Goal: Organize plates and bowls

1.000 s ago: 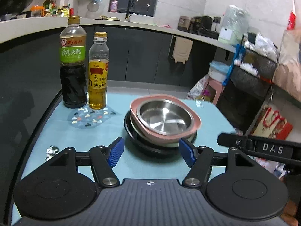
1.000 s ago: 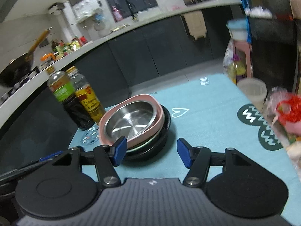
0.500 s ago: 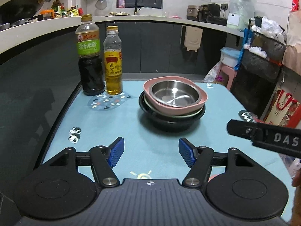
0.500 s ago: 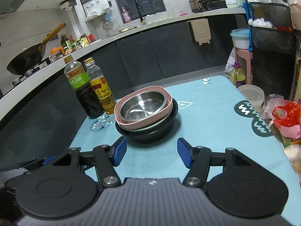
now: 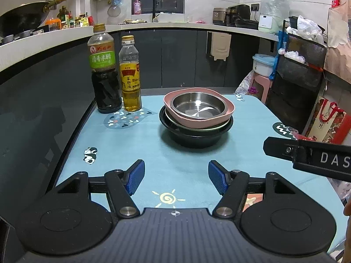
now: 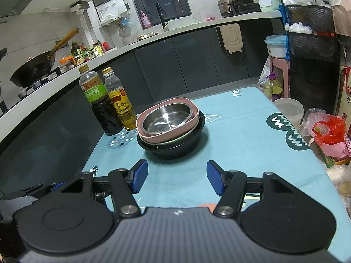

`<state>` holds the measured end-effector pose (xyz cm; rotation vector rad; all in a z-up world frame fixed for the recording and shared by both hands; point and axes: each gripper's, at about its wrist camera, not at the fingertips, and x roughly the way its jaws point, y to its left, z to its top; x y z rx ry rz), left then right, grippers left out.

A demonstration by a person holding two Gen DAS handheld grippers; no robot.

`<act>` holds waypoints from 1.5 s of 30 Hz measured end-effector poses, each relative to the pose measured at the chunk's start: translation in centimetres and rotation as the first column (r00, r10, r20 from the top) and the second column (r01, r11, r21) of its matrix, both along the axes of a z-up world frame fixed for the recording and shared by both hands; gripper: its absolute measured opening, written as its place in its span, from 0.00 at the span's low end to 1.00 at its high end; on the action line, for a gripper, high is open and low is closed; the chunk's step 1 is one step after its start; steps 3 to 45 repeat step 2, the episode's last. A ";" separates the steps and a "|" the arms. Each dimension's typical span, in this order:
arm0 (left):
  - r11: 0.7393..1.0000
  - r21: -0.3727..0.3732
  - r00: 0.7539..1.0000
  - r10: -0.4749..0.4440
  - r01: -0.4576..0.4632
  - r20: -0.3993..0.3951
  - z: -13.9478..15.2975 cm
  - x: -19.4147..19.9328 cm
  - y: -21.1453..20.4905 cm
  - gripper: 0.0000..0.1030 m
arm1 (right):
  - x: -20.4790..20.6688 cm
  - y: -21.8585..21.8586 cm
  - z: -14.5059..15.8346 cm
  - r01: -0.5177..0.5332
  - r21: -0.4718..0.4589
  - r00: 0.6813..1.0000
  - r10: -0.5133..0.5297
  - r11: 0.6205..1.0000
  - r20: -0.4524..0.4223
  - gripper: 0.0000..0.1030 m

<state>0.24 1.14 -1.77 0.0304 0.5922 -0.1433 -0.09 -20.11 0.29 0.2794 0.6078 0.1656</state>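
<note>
Where the blue cloth [image 5: 175, 153] covers the table, a dark vinegar bottle [image 5: 104, 74] and an oil bottle [image 5: 130, 76] stand touching at the far left; just right of them sits the stack of bowls [image 5: 197, 118], steel bowl [image 5: 198, 107] topmost; the left gripper [image 5: 175, 176] and right gripper [image 6: 175, 176] hover nearer, both wide apart, holding nothing.

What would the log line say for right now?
left gripper: open, empty | right gripper: open, empty | steel bowl tops pink dish, black bowl | stack untouched
</note>
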 end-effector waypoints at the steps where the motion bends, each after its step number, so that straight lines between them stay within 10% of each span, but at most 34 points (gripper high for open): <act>1: 1.000 0.001 1.000 0.000 0.000 -0.001 0.0 0.0 0.0 0.60 | -0.1 0.1 0.0 0.000 -0.002 1.000 0.000 1.000 0.003 0.55; 45: 1.000 0.000 1.000 0.002 -0.002 -0.003 0.0 -0.1 0.0 0.60 | -0.3 0.1 0.0 0.000 -0.005 1.000 0.000 1.000 0.006 0.55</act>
